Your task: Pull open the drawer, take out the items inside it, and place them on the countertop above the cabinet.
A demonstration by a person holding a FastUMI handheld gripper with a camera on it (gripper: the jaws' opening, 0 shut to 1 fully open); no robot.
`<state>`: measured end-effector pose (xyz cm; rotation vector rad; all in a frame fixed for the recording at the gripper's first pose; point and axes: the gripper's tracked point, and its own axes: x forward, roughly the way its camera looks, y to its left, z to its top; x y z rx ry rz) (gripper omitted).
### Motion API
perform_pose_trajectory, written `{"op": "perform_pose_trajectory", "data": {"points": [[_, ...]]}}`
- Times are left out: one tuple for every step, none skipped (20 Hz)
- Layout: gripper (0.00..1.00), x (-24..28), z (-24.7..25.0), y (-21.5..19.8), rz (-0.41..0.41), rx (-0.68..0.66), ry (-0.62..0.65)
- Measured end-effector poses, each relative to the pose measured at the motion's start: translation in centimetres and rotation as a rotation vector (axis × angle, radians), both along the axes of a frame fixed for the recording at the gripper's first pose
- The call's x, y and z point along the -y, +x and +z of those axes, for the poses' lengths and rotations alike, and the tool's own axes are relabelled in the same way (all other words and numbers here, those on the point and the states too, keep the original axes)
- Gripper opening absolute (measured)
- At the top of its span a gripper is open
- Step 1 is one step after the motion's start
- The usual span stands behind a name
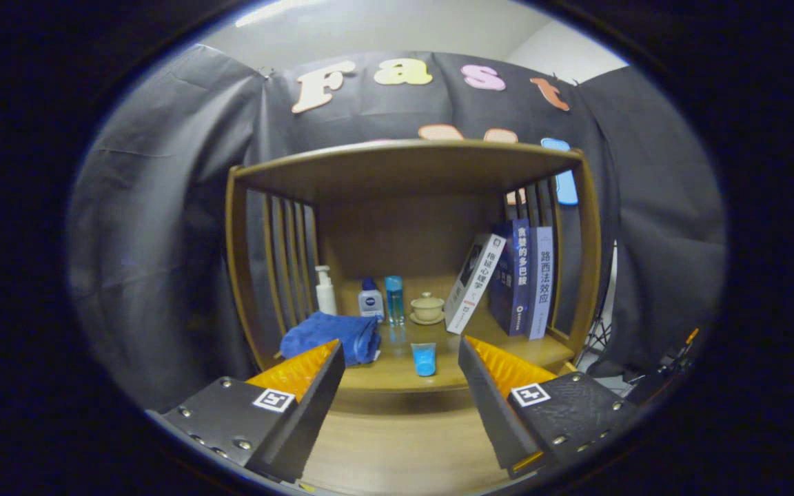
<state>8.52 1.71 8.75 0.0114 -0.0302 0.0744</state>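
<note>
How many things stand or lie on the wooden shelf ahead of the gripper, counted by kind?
Bottles: 3 (white pump bottle, small white bottle with blue cap, blue bottle)
Books: 3 (leaning white book, dark blue book, pale book)
Lidded cups on saucer: 1
Blue cups: 1
Blue towels: 1
Total: 9
The gripper is open, holding nothing.

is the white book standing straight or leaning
Leaning: the white book tilts, its top resting against the upright blue books. The gripper is open, holding nothing.
</note>
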Motion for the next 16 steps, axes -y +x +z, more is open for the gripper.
{"op": "perform_pose_trajectory", "data": {"points": [[0.98,0.3,0.0,-1.6,-0.008,0.015,-0.013],[0.98,0.6,-0.2,-3.1,-0.016,0.020,-0.021],[0.98,0.8,-0.6,-4.3,-0.020,0.019,-0.021],[0.98,1.0,-1.0,-5.5,-0.021,0.012,-0.015],[0.98,1.6,-1.3,-6.5,-0.029,0.018,-0.010],[0.98,2.2,-1.5,-7.3,-0.039,0.021,-0.007],[0.98,2.9,-1.9,-8.2,-0.054,0.028,-0.016],[0.98,3.8,-2.3,-9.0,-0.075,0.036,-0.020],[0.98,4.5,-2.7,-9.8,-0.091,0.046,-0.025],[0.98,5.0,-3.3,-10.4,-0.102,0.056,-0.020],[0.98,5.1,-4.0,-11.1,-0.096,0.065,-0.011],[0.98,5.0,-4.7,-11.5,-0.078,0.072,-0.002],[0.98,5.4,-5.8,-11.8,-0.075,0.074,-0.004],[0.98,6.1,-7.1,-12.1,-0.088,0.067,-0.012],[0.98,6.7,-8.5,-12.4,-0.098,0.054,-0.018],[0.98,6.8,-9.8,-12.5,-0.097,0.040,-0.020]]}}
